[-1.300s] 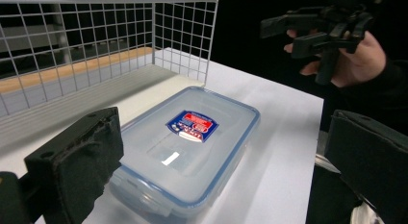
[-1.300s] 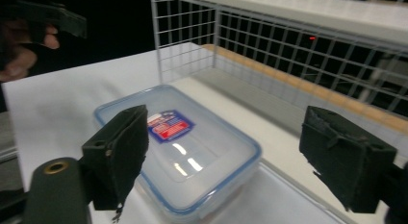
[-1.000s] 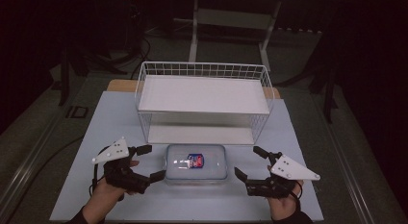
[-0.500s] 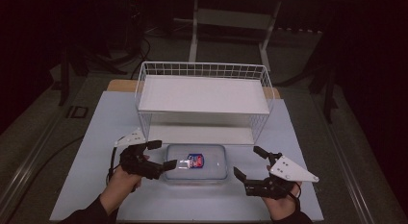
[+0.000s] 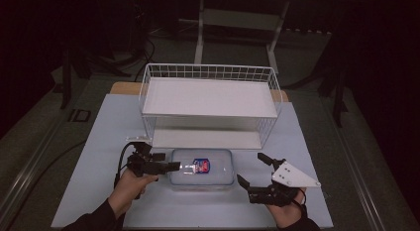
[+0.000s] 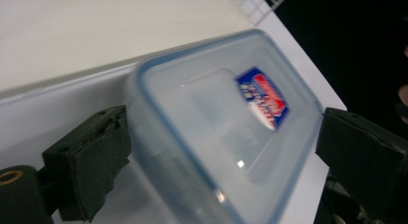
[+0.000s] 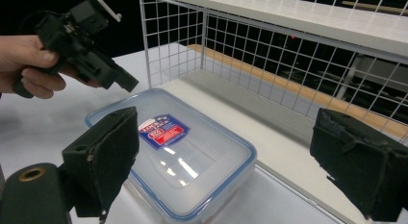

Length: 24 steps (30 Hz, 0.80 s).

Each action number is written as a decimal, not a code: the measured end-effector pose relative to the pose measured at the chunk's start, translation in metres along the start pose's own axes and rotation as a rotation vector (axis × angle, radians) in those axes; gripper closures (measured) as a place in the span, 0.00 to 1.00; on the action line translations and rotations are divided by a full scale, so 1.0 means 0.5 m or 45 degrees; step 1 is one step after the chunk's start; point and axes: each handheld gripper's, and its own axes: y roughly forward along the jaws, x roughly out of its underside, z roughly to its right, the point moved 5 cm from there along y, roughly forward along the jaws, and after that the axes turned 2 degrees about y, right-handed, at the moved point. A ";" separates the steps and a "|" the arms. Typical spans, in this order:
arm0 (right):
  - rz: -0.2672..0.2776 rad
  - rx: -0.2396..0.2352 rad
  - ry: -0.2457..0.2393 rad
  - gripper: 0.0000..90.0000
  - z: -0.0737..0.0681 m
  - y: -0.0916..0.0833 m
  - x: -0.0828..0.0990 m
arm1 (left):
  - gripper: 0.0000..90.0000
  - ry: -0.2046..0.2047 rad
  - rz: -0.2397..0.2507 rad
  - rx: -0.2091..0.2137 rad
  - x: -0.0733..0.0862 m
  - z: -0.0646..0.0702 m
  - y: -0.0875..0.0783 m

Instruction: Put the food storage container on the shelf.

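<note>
1. Reaching in at the left: left gripper (image 5: 166, 161), jaws spread wide around the near-left end of the clear lidded container (image 5: 202, 167), not clamped on it.
2. Sitting mid-table (image 5: 104, 142) just in front of the white wire rack (image 5: 209, 104): container with blue-rimmed lid and red-blue label (image 7: 161, 130).
3. Hovering at the right, apart from the container: right gripper (image 5: 255, 171), jaws released, gripping nothing.
</note>
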 end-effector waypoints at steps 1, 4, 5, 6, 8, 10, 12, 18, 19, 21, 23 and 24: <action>-0.003 -0.001 0.000 0.11 -0.001 0.001 0.001 | 0.08 -0.043 -0.018 -0.002 0.004 -0.011 0.001; -0.015 -0.008 -0.018 0.11 -0.006 0.005 0.002 | 0.18 -0.071 -0.058 0.000 0.013 -0.021 0.002; -0.017 -0.012 -0.022 0.11 -0.008 0.005 0.003 | 0.18 -0.088 -0.060 0.003 0.014 -0.023 0.003; -0.015 -0.012 -0.024 0.11 -0.008 0.006 0.003 | 0.20 -0.117 -0.058 0.008 0.016 -0.026 0.003; -0.020 -0.021 -0.020 0.11 -0.009 0.007 0.003 | 0.25 -0.158 -0.062 0.022 0.017 -0.033 0.003; -0.020 -0.023 -0.018 0.11 -0.010 0.008 0.003 | 0.27 -0.207 -0.073 0.039 0.020 -0.042 0.005; -0.024 -0.026 -0.013 0.11 -0.011 0.008 0.004 | 0.30 -0.255 -0.087 0.081 0.024 -0.051 0.008; -0.033 -0.031 0.002 0.11 -0.008 0.009 0.007 | 0.44 -0.346 -0.122 0.175 0.036 -0.065 0.017; -0.034 -0.030 0.005 0.11 -0.008 0.009 0.007 | 0.45 -0.351 -0.124 0.193 0.037 -0.066 0.018; -0.044 -0.038 0.014 0.11 -0.007 0.009 0.009 | 0.51 -0.352 -0.131 0.230 0.035 -0.064 0.017; -0.051 -0.044 0.022 0.11 -0.006 0.010 0.011 | 0.53 -0.342 -0.146 0.223 0.034 -0.062 0.017; -0.057 -0.046 0.031 0.11 -0.004 0.011 0.013 | 0.53 -0.340 -0.148 0.225 0.034 -0.063 0.017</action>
